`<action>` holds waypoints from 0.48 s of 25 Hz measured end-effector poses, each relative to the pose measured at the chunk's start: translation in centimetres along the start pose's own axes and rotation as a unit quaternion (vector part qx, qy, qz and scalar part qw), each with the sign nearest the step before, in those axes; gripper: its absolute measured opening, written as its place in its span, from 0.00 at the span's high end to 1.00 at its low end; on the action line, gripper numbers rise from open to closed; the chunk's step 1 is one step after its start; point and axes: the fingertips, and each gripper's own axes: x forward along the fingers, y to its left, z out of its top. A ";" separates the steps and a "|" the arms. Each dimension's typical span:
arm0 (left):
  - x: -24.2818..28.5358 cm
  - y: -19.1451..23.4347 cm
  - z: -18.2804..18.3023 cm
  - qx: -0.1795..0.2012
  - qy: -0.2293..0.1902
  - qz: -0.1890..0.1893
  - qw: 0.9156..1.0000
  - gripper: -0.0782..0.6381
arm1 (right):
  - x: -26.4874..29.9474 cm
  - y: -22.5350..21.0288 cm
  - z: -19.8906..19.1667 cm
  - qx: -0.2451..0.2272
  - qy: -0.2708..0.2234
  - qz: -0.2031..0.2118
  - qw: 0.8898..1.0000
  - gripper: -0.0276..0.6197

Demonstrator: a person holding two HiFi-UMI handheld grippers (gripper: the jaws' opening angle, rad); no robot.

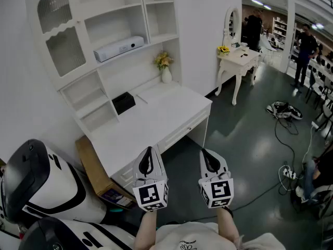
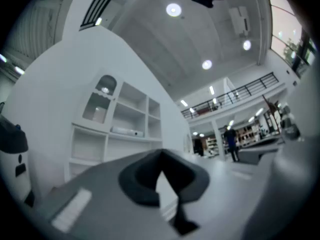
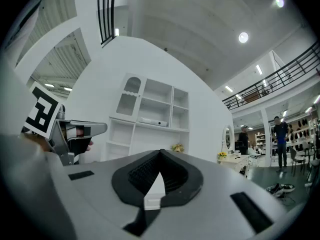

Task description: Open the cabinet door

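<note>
We hold the left gripper (image 1: 149,158) and right gripper (image 1: 206,159) side by side before the white desk (image 1: 156,119), each with its jaws pressed together on nothing. The arched glass cabinet door (image 1: 57,30) sits closed at the upper left of the hutch (image 1: 143,9), well apart from both.

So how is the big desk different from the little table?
The desk carries shelves; the table carries a mirror. The desk is bigger and nearer; the table is smaller, further off, on thin curved legs. Both are white.
</note>
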 end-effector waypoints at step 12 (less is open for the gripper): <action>0.5 -0.6 -1.0 -0.022 0.009 -0.009 1.000 0.88 | 0.3 0.8 -1.0 0.015 0.006 0.032 0.999 0.96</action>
